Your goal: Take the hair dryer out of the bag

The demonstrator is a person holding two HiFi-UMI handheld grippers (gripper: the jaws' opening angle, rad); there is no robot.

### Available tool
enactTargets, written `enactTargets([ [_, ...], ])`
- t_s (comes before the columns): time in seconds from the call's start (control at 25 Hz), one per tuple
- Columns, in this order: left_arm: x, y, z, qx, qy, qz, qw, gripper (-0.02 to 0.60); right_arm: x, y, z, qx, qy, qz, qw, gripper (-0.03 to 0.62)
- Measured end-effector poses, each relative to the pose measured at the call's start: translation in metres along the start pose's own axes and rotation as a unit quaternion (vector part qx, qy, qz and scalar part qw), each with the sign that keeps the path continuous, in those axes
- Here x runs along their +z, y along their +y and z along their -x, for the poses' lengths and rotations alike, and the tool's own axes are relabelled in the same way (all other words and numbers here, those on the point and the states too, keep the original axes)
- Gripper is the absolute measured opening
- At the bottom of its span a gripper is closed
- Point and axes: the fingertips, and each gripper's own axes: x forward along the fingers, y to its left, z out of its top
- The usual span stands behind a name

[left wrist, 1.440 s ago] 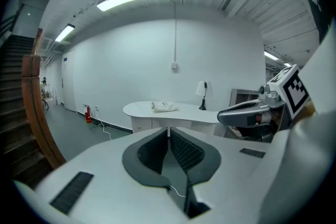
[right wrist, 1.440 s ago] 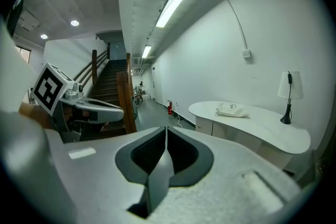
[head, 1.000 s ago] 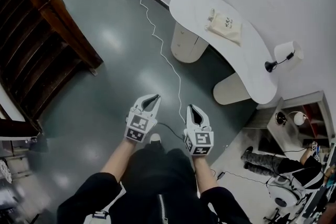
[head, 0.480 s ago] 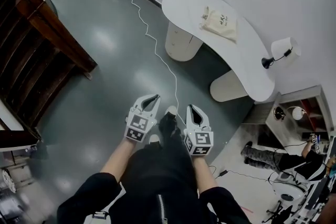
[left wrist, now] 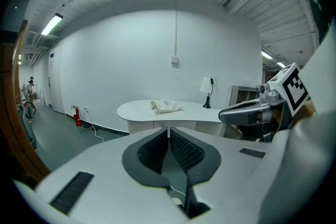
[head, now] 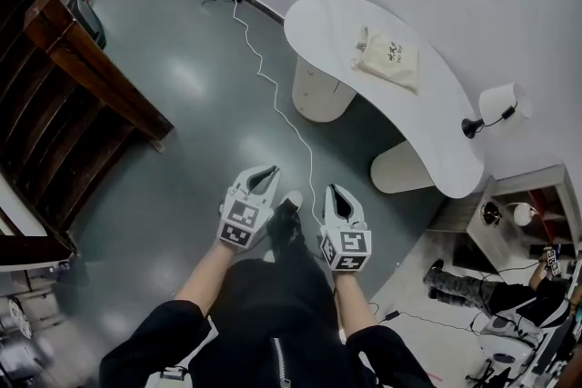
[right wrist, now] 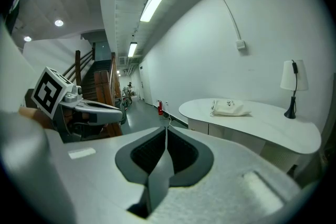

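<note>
No legible text (only tiny dark print on the bag (head: 389,59))

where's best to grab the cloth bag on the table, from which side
Probably the bunched neck of the bag: it lies flat on the table, so the body gives little to pinch, while the gathered end is narrow. Come from above on the floor side; the wall stands behind.

The right gripper (right wrist: 166,129) had its jaws pressed together with nothing between them. Beyond, a white table (right wrist: 273,126) carried a cloth bag (right wrist: 229,108) and, at its right end, a lamp (right wrist: 292,86). The left gripper (right wrist: 118,112) stood alongside at left.
</note>
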Motion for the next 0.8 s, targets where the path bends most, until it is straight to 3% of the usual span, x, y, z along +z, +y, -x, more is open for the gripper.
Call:
enactTargets([
  [0.32, 0.033, 0.054, -0.065, 0.004, 0.005, 0.001, 1.0, 0.023, 0.042, -0.03, -0.082, 0.008, -0.001, -0.001, 1.0, 0.005],
  [0.8, 0.093, 0.102, -0.157, -0.002, 0.002, -0.014, 0.9999, 0.023, 0.102, -0.086, -0.171, 0.011, -0.012, 0.0, 1.0, 0.005],
])
